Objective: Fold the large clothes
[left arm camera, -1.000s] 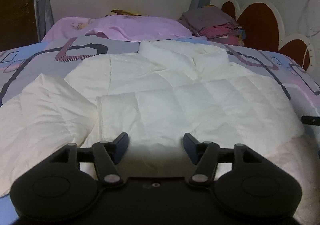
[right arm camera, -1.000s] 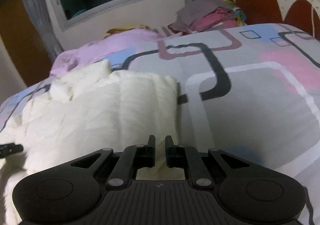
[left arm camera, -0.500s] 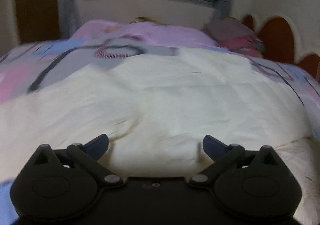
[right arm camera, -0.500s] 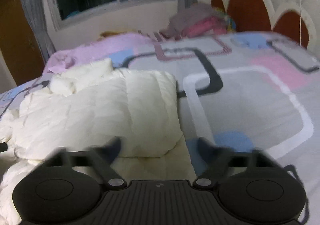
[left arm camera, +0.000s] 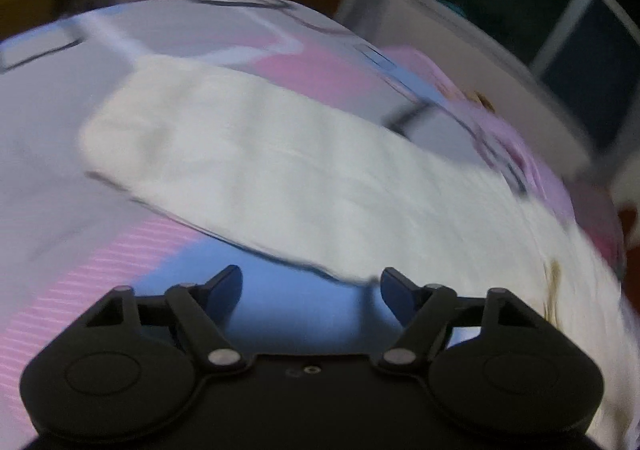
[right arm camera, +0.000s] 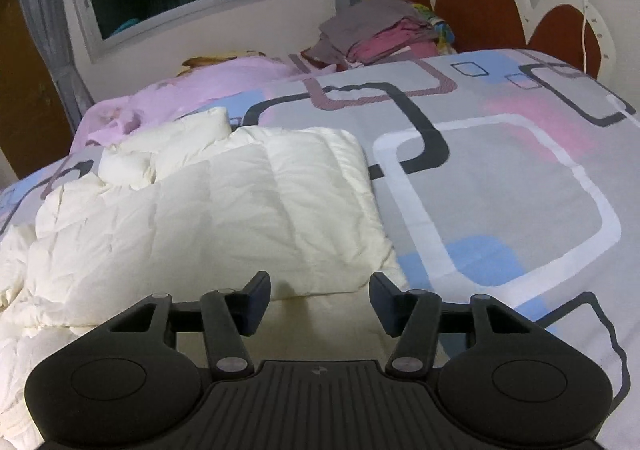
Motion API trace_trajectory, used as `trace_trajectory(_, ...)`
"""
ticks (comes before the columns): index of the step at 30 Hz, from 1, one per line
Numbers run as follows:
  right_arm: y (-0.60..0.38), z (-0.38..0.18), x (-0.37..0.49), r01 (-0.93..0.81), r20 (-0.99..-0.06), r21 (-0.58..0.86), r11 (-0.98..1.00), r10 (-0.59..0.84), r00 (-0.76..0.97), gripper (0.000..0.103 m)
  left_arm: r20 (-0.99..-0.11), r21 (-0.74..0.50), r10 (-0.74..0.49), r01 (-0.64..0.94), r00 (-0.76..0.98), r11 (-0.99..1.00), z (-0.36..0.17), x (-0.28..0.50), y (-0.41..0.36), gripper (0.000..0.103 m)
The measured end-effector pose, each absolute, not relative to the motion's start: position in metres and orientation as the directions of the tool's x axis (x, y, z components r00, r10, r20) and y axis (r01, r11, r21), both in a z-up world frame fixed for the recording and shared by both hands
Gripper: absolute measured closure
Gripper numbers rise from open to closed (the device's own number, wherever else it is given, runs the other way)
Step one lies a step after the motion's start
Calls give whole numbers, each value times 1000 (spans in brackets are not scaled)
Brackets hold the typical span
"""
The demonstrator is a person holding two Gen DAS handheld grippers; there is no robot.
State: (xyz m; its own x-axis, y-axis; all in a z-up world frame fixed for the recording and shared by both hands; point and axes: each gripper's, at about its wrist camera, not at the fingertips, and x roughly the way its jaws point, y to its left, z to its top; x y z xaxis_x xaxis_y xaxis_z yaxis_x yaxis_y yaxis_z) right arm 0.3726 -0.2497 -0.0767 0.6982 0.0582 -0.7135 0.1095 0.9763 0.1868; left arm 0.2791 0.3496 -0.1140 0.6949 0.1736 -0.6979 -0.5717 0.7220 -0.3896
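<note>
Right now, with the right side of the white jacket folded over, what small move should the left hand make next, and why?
Probably bring the left gripper forward to the sleeve and close on it. The sleeve lies stretched out flat on the bed cover, not yet folded in, while the jacket in the right view is already doubled over. The left fingers are apart with nothing between them.

bedspread (right arm camera: 500,190) right of jacket (right arm camera: 240,206) bare, open for passage. clothes pile (right arm camera: 384,32) and headboard (right arm camera: 476,6) block far end. pink blanket (right arm camera: 208,86) bunched under window. jacket sleeve (left arm camera: 224,138) crosses bedspread ahead of left tongs (left arm camera: 311,286).
</note>
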Motion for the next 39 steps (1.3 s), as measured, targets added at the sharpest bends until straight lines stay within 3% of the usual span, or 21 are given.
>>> trace_trajectory(9,-238,-72,377,131,-718,179,975,38,695,47,-611,-566,225,-618,759,546,-125,277,410,34)
trace_trajectory(10,-239,-70,377,131,-716,179,975,37,697,47,-608,-574,229,-620,760,535,-124,278,414,43)
trace_trajectory(11,-239,-69,377,131,-715,179,975,38,698,47,-606,-581,226,-618,763,529,-123,277,417,63)
trace_trajectory(12,-239,-68,377,130,-715,178,975,38,698,47,-596,-602,199,-596,778,531,-122,281,419,102)
trace_trajectory(18,-244,-66,382,123,-705,179,976,40,708,47,-485,-545,159,-439,860,714,-67,311,372,98)
trace_trajectory(26,-250,-62,391,115,-683,213,970,64,727,47,-424,-378,-52,-124,904,918,-18,373,238,98)
trace_trajectory(35,-285,-62,392,142,-673,260,955,74,736,47,-587,-238,-294,186,754,953,-52,450,73,98)
trace_trajectory(38,-303,-62,391,159,-672,285,945,78,736,47,-644,-266,-361,245,675,932,-73,462,34,88)
trace_trajectory(39,-308,-62,390,161,-670,292,943,82,737,47,-649,-280,-380,258,660,925,-80,464,23,79)
